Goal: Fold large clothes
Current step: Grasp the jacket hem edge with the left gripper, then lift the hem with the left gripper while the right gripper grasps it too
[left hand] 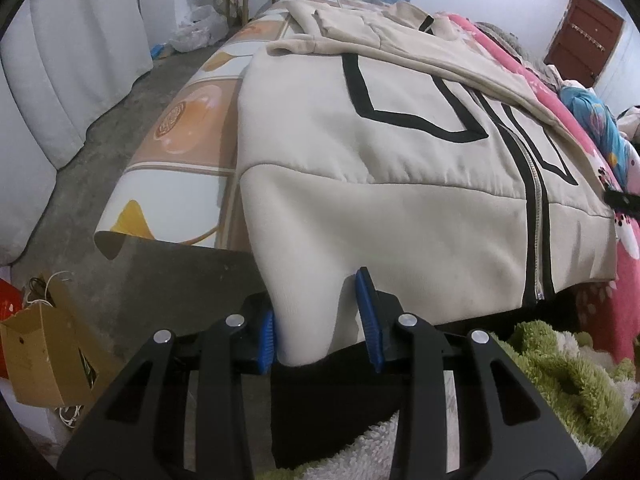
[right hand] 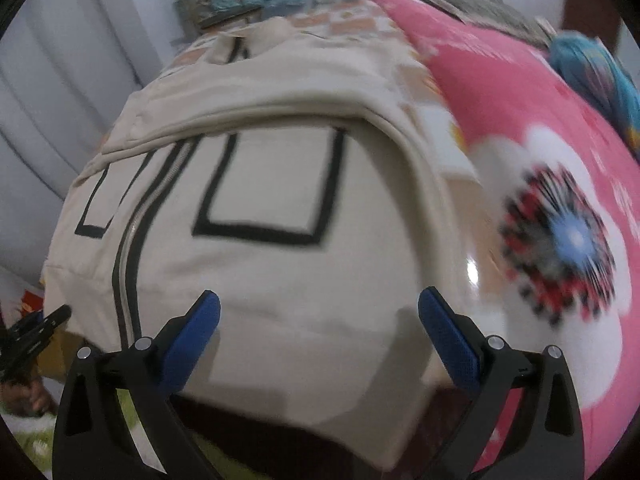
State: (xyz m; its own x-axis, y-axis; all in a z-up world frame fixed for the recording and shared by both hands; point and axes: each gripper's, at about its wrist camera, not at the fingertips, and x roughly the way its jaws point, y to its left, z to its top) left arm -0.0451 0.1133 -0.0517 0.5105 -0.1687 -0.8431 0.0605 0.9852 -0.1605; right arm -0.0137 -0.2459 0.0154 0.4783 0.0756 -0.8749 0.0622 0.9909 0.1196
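Observation:
A cream zip jacket [left hand: 400,140] with black outlined squares lies front up on the bed, its sleeves folded across the chest. Its hem hangs over the near bed edge. My left gripper [left hand: 316,294] has the hem's left corner between its blue pads. The left pad touches the cloth, while a dark gap shows by the right pad [left hand: 370,320]. In the blurred right wrist view my right gripper [right hand: 320,296] stands wide open just above the jacket [right hand: 280,272] near its right hem, holding nothing. The left gripper [right hand: 36,328] shows at that view's left edge.
A pink flowered blanket [right hand: 540,140] lies right of the jacket, and a patterned mat [left hand: 192,120] covers the bed to its left. A green fuzzy cloth [left hand: 560,372] sits below the bed edge. A cardboard box [left hand: 44,352] stands on the concrete floor, with white curtains [left hand: 60,60] behind.

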